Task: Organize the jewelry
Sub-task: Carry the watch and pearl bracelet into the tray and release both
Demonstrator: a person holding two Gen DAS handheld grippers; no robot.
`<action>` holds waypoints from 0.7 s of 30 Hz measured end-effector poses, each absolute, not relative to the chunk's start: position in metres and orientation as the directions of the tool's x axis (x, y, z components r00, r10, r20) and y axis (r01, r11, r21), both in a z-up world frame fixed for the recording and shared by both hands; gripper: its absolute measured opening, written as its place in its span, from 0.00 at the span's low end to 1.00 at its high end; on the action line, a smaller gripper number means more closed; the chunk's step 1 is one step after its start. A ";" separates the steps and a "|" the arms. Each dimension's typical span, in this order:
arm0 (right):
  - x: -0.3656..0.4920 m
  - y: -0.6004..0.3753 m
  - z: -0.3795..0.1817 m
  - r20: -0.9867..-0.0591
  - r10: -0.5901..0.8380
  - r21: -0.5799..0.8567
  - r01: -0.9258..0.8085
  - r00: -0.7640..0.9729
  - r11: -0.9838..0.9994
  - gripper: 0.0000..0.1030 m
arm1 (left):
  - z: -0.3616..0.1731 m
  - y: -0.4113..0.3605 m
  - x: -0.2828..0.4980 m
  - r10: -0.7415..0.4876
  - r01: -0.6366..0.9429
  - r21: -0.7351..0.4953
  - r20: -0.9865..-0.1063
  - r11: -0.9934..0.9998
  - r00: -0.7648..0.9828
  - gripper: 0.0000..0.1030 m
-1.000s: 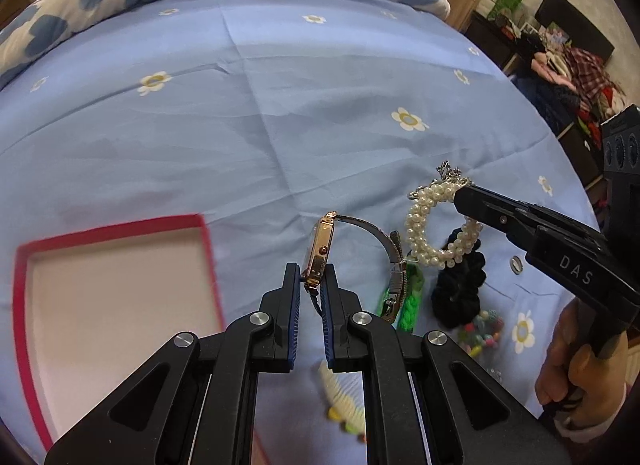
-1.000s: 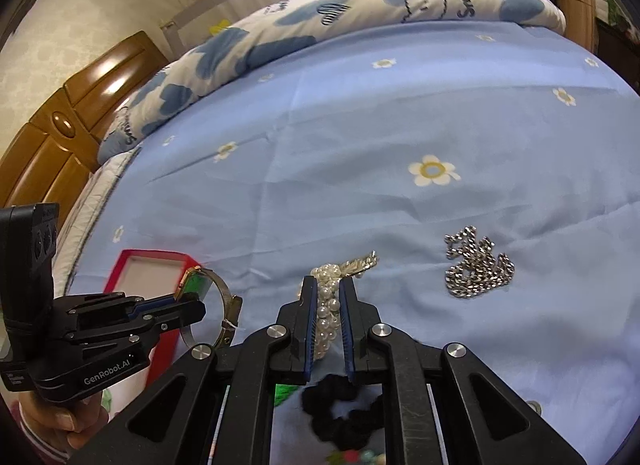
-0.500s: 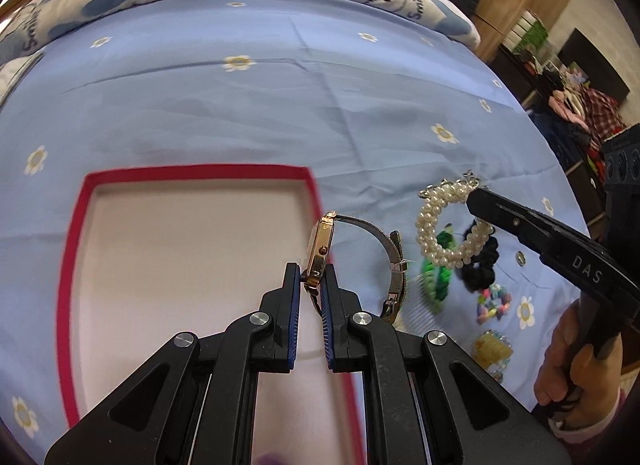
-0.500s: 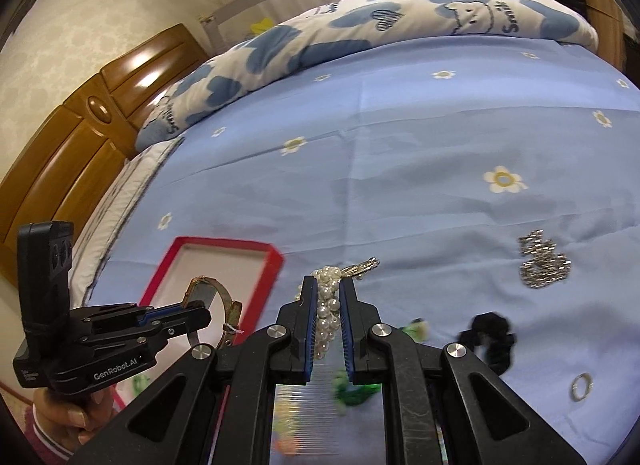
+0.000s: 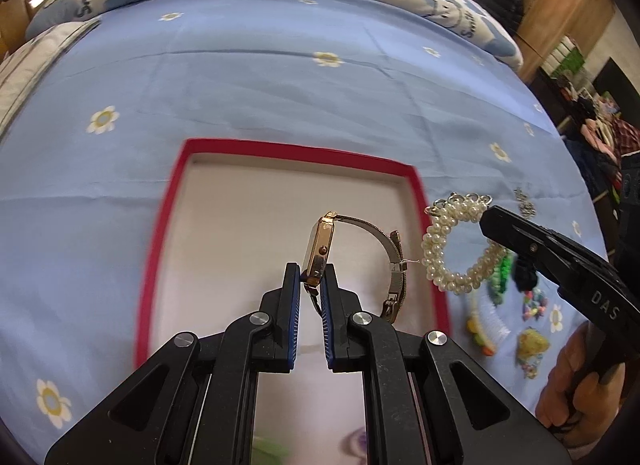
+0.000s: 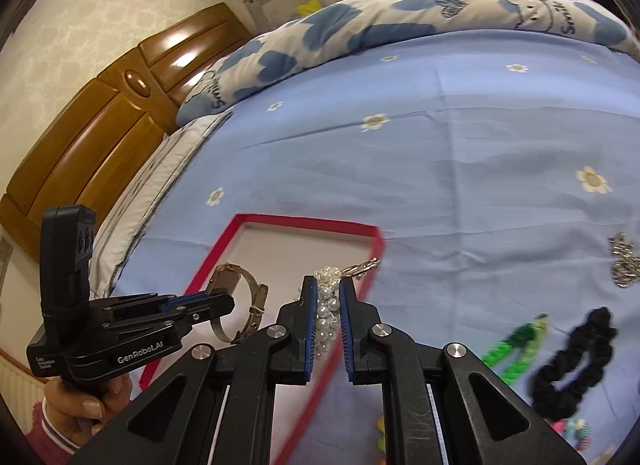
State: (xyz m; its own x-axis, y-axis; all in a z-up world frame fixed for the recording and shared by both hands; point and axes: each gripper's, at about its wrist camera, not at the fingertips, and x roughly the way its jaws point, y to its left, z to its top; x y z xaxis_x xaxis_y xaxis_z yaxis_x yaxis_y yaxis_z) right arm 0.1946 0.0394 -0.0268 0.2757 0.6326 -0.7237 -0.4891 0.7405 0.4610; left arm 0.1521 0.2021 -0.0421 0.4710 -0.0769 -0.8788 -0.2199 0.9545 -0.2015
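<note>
My left gripper [image 5: 312, 277] is shut on a gold watch [image 5: 320, 249] with a mesh strap and holds it above the red-rimmed tray [image 5: 304, 151]. My right gripper [image 6: 329, 297] is shut on a pearl bracelet [image 6: 326, 317] and holds it over the tray's right rim [image 6: 372, 265]. In the left wrist view the bracelet [image 5: 452, 257] hangs just right of the tray, off the right gripper's fingers [image 5: 520, 229]. In the right wrist view the watch [image 6: 240, 297] sits in the left gripper [image 6: 224, 301].
On the blue flowered sheet right of the tray lie a silver chain [image 6: 624, 265], a black scrunchie [image 6: 576, 357], a green piece [image 6: 516, 345], a comb [image 5: 488, 325] and coloured beads [image 5: 532, 301]. A pillow [image 6: 400, 25] and wooden headboard [image 6: 100, 137] are behind.
Both grippers moved left with their loads. The watch went from right of the tray to above its inside; the pearl bracelet now hangs at the tray's right rim.
</note>
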 end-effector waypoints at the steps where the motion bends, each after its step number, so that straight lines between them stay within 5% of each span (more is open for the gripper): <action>1: 0.194 0.045 -0.028 -0.723 0.636 0.463 -0.495 0.270 0.736 0.10 | -0.044 0.206 0.152 -0.070 -0.228 -0.196 -0.881 0.954 0.468 0.08; 21: 0.198 0.102 -0.072 -0.769 0.609 0.446 -0.518 0.197 0.730 0.10 | -0.084 0.239 0.161 0.010 -0.298 -0.116 -0.921 0.947 0.390 0.08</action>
State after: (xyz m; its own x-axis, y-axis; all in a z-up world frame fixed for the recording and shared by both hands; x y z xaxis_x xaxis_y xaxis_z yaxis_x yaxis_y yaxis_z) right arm 0.1981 0.1015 -0.0719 0.1966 0.6086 -0.7687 -0.5180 0.7302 0.4456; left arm 0.1611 0.2395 -0.0842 0.3897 0.0096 -0.9209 -0.2981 0.9474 -0.1163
